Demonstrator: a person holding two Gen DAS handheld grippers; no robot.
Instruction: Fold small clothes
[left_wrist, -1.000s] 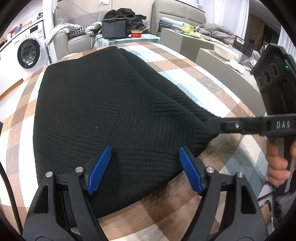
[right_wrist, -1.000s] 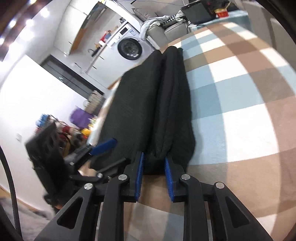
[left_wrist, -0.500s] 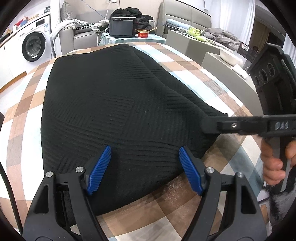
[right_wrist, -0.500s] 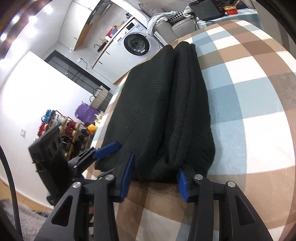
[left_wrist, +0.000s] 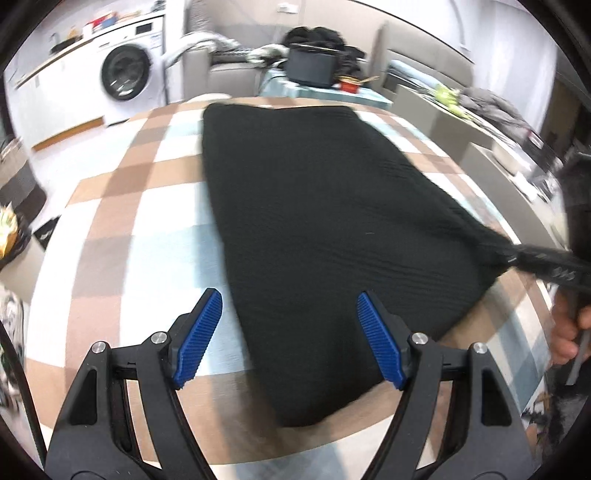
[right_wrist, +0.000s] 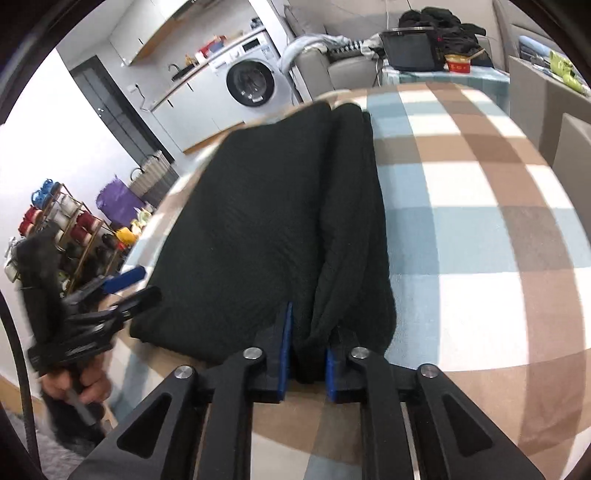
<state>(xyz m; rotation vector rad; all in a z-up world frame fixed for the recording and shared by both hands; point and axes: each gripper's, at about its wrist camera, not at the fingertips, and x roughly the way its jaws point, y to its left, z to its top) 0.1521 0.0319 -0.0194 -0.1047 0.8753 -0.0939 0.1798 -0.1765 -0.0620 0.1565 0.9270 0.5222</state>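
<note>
A black knitted garment (left_wrist: 332, 221) lies folded lengthwise on the checked tablecloth (left_wrist: 147, 221). My left gripper (left_wrist: 289, 299) hovers open over its near left corner, left pad above bare cloth and right pad above the garment. Its blue pad also shows at the left in the right wrist view, where the left gripper (right_wrist: 122, 284) stays off the fabric. My right gripper (right_wrist: 309, 332) is closing on the garment's (right_wrist: 258, 229) bunched near right corner, and its pads press the folds. In the left wrist view the right gripper (left_wrist: 546, 258) reaches in from the right edge.
A washing machine (left_wrist: 125, 74) stands beyond the table's far left. A side table holds a black box (left_wrist: 310, 66) and a red bowl (left_wrist: 349, 85). Grey cabinets (left_wrist: 443, 118) line the right. A rack of rolls (right_wrist: 62, 221) stands past the left table edge.
My left gripper slid left, from over the garment's middle to its near left corner. The right gripper's jaws widened around the near right corner, then closed on the folds.
</note>
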